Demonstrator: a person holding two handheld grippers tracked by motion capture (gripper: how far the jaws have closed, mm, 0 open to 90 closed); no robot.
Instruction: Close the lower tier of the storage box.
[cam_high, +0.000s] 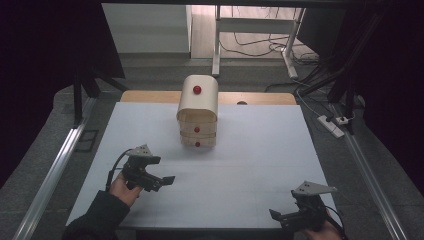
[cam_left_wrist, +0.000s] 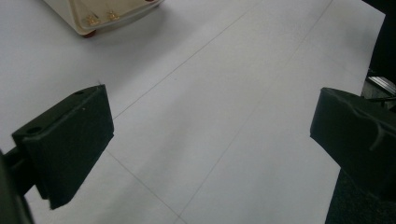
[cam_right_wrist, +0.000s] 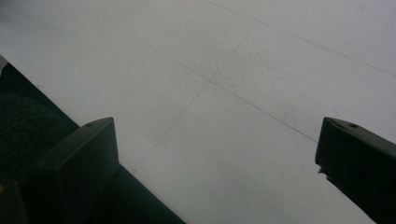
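Item 1: my left gripper (cam_high: 161, 184), held in my left hand (cam_high: 123, 187) low over the near-left part of the bench (cam_high: 260, 150). Its jaws stand wide apart with bare white surface between them and nothing in their hold; they point toward the middle of the bench. Grey three-cornered plate on top, cable trailing behind.

Item 2: my right gripper (cam_high: 279, 217), at the near-right edge of the bench, jaws pointing left along that edge. In the right gripper view its jaws are likewise spread wide and hold nothing; the bench edge and dark floor show at the left of that view.

Item 3: small wooden drawer chest (cam_high: 197, 111), pale cream, rounded top, standing upright at the middle of the far half of the bench. 3 red knobs (cam_high: 197, 89) in a column on its front, 1 per level. It is well apart from both grippers, nearer my left one. In the left gripper view its lower corner (cam_left_wrist: 100, 16) sits at the upper left.

Item 4: bench, white sheet with faint fold lines.
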